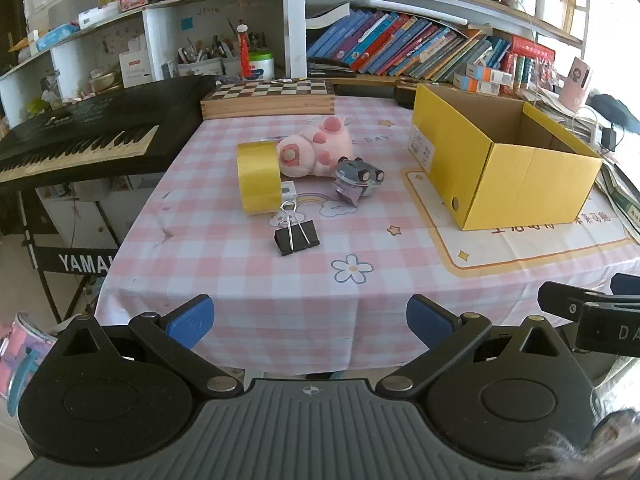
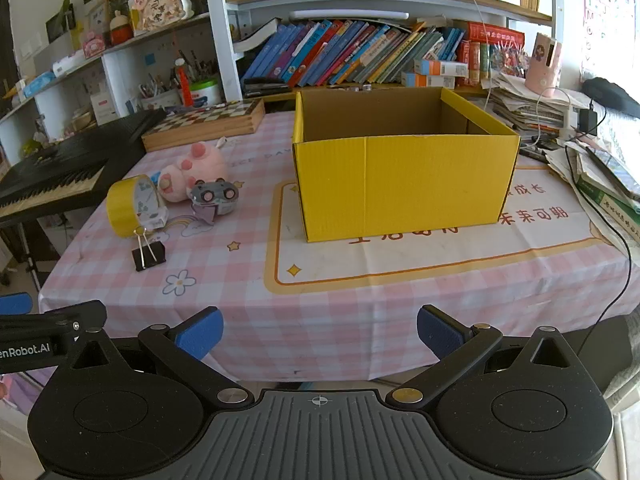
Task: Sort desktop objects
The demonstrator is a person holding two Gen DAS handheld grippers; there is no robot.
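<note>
Looking along the left wrist view, the left gripper (image 1: 310,322) hangs over the near edge of the table with its blue pads (image 1: 191,320) spread wide and nothing between them. Beyond it, on the pink checked tablecloth (image 1: 248,280), a black binder clip (image 1: 297,236) lies nearest, its wire handles pointing away. Just behind the clip a roll of yellow tape (image 1: 258,178) stands on its edge, touching a pink plush toy (image 1: 314,150) on its right. A small grey toy car (image 1: 358,178) sits tipped just right of the plush. Further right, well apart from this cluster, an open yellow cardboard box (image 1: 520,184) stands on a cream mat (image 1: 500,252). A chessboard box (image 1: 268,98) lies at the far edge of the table and a black keyboard (image 1: 80,136) stands off the left side. Part of the right gripper (image 1: 588,308) shows at the right border.

From the right wrist view, the right gripper (image 2: 320,332) is likewise released, its blue pads (image 2: 200,332) far apart over the near table edge and grasping nothing. The yellow cardboard box (image 2: 404,188) stands straight ahead, empty as far as its inside shows. To the left sit the yellow tape (image 2: 124,204), the pink plush toy (image 2: 196,168) and the grey toy car (image 2: 214,196), close together, with the binder clip (image 2: 149,256) nearer on the tablecloth (image 2: 224,300). Shelves of books (image 2: 352,52) line the far wall. A finger of the left gripper (image 2: 52,320) enters at the left border.
</note>
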